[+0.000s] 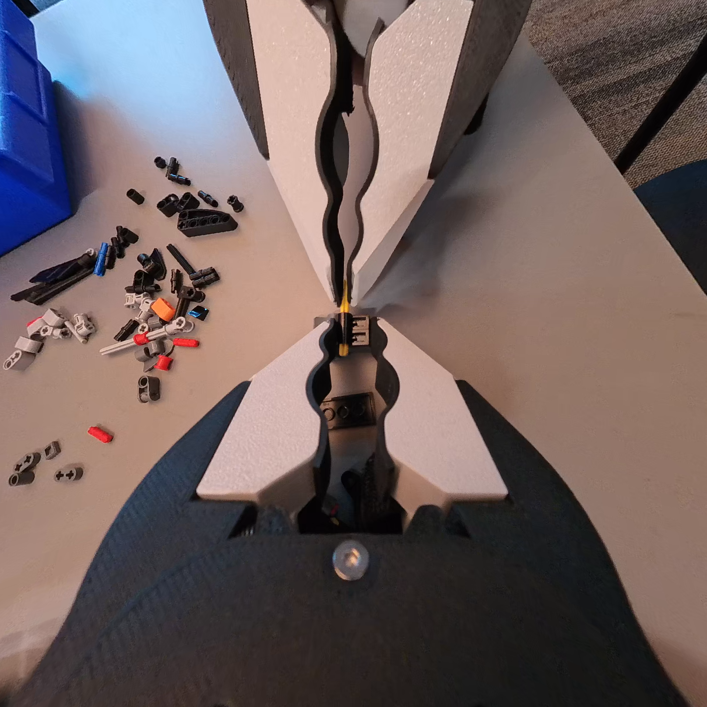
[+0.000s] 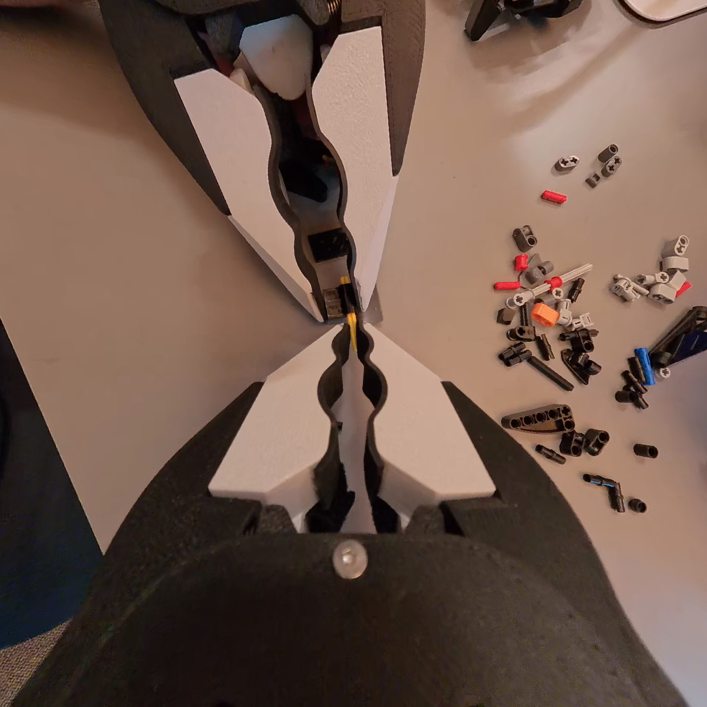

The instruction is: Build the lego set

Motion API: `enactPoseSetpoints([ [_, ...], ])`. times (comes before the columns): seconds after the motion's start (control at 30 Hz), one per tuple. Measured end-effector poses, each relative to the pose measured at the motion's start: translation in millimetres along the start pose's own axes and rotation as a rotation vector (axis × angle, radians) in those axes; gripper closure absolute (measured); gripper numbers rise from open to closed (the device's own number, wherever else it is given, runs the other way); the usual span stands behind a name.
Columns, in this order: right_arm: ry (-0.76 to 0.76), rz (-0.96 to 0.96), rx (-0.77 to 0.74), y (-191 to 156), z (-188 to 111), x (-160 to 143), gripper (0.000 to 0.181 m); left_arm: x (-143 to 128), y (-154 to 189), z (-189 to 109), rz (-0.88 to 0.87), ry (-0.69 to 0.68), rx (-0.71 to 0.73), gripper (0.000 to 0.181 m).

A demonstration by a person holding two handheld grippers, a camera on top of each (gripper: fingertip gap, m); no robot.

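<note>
Yellow axle [image 1: 344,302] pinched between both tools; blue bin [image 1: 26,153] contents hidden

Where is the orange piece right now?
The orange piece lies in the loose pile on the table: left of the grippers in the left wrist view, right of them in the right wrist view.

blue bin [image 1: 26,145] at table [image 1: 535,344] edge, carpet [image 1: 612,49]

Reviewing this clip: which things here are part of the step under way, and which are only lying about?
In use:
- left gripper, shut on the small grey-and-black piece
- right gripper, shut on the yellow axle, which runs through that piece

Lying about:
- scattered loose parts on the table
- orange piece
- black curved beam
- blue bin
</note>
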State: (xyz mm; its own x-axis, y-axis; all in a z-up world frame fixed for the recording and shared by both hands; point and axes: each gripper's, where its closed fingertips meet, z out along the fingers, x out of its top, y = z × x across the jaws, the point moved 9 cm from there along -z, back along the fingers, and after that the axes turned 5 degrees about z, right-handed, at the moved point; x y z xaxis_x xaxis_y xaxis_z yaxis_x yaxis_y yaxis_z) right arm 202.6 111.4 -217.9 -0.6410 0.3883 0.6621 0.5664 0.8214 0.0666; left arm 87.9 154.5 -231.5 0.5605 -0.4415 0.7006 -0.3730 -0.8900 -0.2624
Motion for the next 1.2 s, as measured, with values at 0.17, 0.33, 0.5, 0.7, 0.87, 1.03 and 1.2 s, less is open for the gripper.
enactPoseSetpoints([
  [0.17, 0.002, -0.003, 0.005, 0, 1, 2, 0.18, 0, 0, 0, 0.001, -0.001, 0.0, 0.166],
  [0.33, 0.012, 0.007, 0.017, 0, 2, 2, 0.179, 0, 0, 0, 0.0, -0.002, 0.0, 0.166],
  [0.5, 0.051, 0.044, 0.031, 3, -5, -1, 0.169, 0, 0, 0, -0.003, 0.0, -0.002, 0.166],
  [0.7, 0.037, 0.057, 0.037, 5, -6, -6, 0.174, 0, 0, 0, -0.003, 0.0, -0.003, 0.166],
  [0.87, 0.04, 0.043, 0.035, 3, -2, -3, 0.18, 0, 0, 0, -0.003, 0.0, -0.003, 0.166],
  [1.03, 0.041, 0.039, 0.045, 2, 0, 0, 0.179, 0, 0, 0, -0.003, 0.0, -0.003, 0.166],
  [1.2, 0.057, 0.062, 0.044, 5, -9, 0, 0.165, 0, 0, -1, 0.006, -0.005, -0.002, 0.166],
])
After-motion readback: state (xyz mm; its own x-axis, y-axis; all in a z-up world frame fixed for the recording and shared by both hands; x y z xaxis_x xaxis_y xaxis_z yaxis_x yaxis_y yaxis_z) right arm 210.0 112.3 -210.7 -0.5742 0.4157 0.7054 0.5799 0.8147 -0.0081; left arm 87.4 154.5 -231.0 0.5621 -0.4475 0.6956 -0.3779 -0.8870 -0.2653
